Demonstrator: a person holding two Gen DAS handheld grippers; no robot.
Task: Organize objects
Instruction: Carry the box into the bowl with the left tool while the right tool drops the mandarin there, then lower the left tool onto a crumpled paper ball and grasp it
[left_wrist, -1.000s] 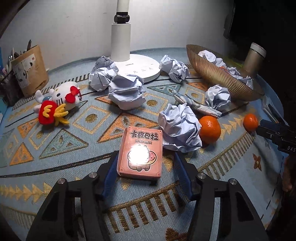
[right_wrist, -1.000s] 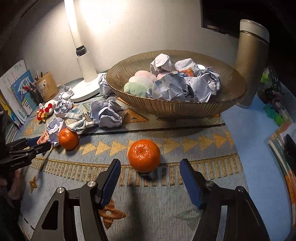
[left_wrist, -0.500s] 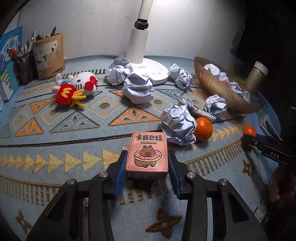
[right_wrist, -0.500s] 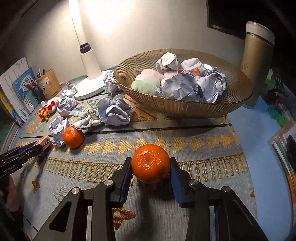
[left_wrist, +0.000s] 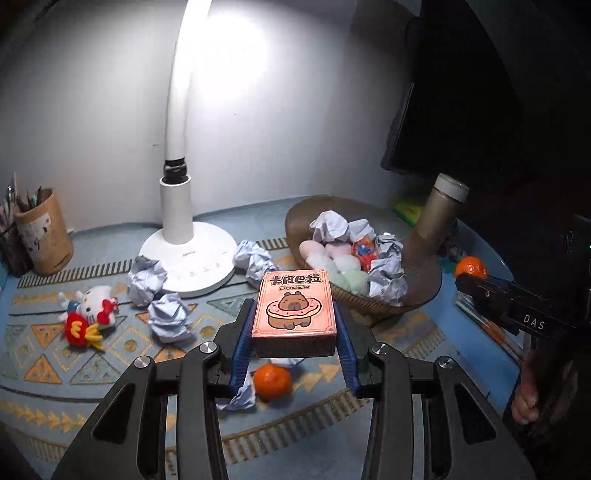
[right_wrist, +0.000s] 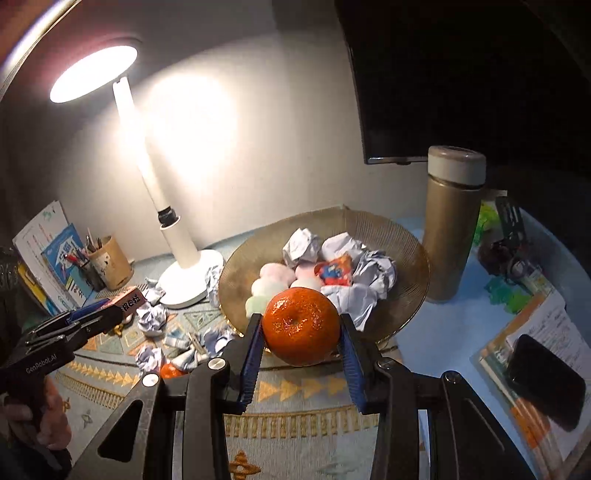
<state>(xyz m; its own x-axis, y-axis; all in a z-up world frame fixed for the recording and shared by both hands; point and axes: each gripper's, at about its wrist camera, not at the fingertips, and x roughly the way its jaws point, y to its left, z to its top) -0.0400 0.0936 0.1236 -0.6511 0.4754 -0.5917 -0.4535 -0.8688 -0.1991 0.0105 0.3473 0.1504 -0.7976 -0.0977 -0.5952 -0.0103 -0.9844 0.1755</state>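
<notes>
Left wrist view. Left claw (left_wrist: 293, 334) clamped on the sides of the card box (left_wrist: 294, 303), lifted clear of the counter (left_wrist: 92, 354) for carrying. Box face up, so both pads bear on flat edges. Bowl (left_wrist: 424, 286) just ahead, already holding paper balls and soft items: likely the drop point. Loose orange (left_wrist: 272, 381) and paper ball (left_wrist: 168, 320) below on the mat, not yet sorted. Right claw (left_wrist: 466, 277) at far right, apparently gripping fruit; view dim there.

Right wrist view. Right claw (right_wrist: 302, 341) closed on the tangerine (right_wrist: 301, 325) across its widest part, raised in front of the bowl (right_wrist: 410, 295) rim for release inside. Flask (right_wrist: 452, 225) upright beside bowl: avoid on approach.
</notes>
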